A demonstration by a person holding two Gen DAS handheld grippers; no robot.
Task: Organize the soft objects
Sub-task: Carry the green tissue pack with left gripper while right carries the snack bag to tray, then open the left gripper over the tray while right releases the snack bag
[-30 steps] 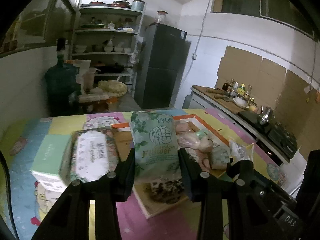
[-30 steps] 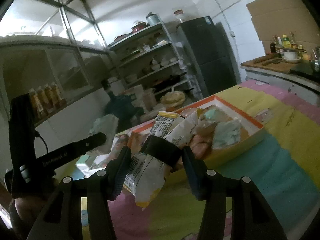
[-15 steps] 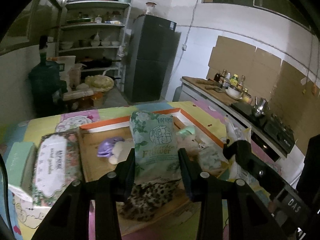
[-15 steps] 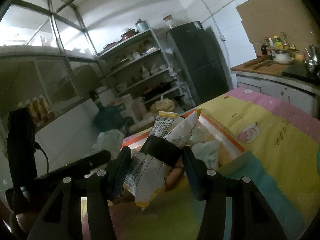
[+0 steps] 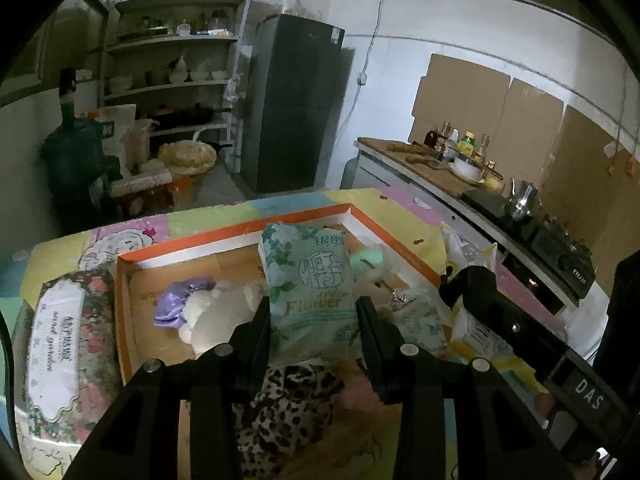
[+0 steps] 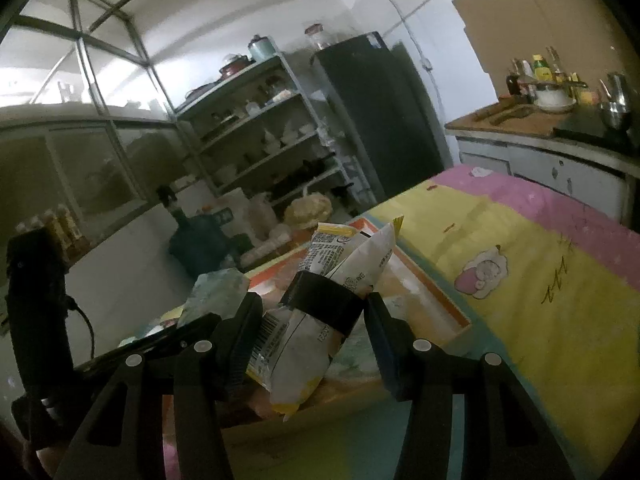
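Note:
My left gripper [image 5: 314, 316] is shut on a pale green tissue pack [image 5: 310, 288] printed with flowers, held upright over the orange-rimmed cardboard tray [image 5: 236, 234]. In the tray lie a white plush toy [image 5: 218, 312], a purple cloth [image 5: 178, 304], a mint plush [image 5: 366, 262] and a leopard-print cloth [image 5: 288, 400]. My right gripper [image 6: 312, 320] is shut on a white and yellow snack bag [image 6: 320, 300] wrapped by a black band, above the tray's near right part [image 6: 448, 300]. The right gripper with its bag [image 5: 472, 292] shows at the right of the left wrist view.
A floral tissue pack [image 5: 60, 352] lies left of the tray on the patchwork tablecloth [image 6: 520, 264]. Behind the table are a dish shelf [image 5: 176, 76], a dark fridge [image 5: 296, 104], a water jug [image 5: 74, 152] and a counter with bottles and a stove [image 5: 500, 192].
Both grippers have moved to the right over the tray with their packs still held. The floral tissue pack and mint box slid toward the left edge of the left wrist view.

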